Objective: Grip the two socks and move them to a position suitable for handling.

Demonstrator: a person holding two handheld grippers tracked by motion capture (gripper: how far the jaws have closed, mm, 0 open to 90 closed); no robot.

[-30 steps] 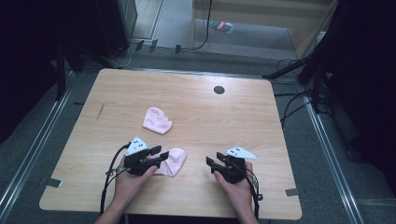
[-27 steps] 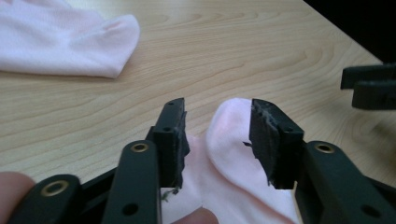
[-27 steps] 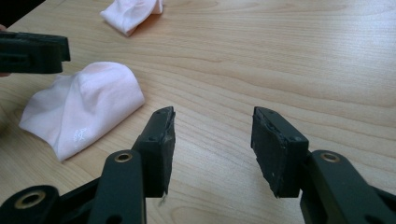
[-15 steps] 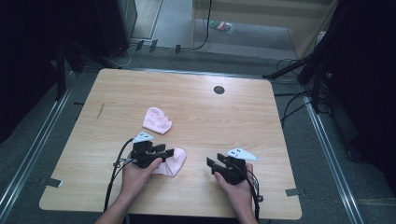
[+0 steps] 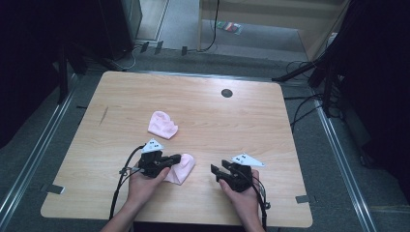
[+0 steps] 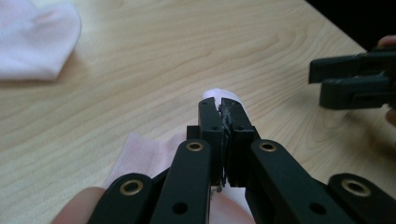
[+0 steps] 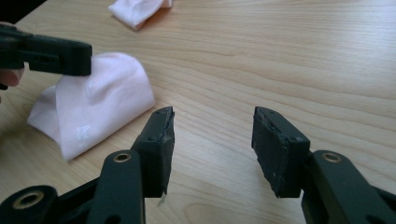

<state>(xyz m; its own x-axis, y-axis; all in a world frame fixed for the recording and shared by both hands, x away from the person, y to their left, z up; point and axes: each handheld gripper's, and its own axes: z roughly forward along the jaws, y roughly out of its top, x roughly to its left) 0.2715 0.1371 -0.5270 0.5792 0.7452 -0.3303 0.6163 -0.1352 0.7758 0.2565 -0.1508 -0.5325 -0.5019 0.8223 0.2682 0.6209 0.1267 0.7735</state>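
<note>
1. Two pink socks lie on the wooden bench; no brand, label or legible writing can be made out on either sock or on the grippers.
2. Left gripper: its jaws have just been closing and now stand clenched on the near sock. In the left gripper view a thin layer of pink cloth sits pinched between the pads, with the sock's rounded end showing just beyond the jaw tips and the remaining cloth spreading below and behind the jaws.
3. In the right gripper view the near sock stands raised in a tent shape at the pinched edge, while its lower edges rest on the bench.
4. Long axis of the near sock: it runs roughly in line with the left jaws; which end is toe or cuff cannot be told.
5. Right gripper: jaws released, with bare bench between the pads. The near sock lies beyond and to the left of these jaws, apart from them.
6. Far sock: lies flat, well beyond the left jaws, untouched.
</note>
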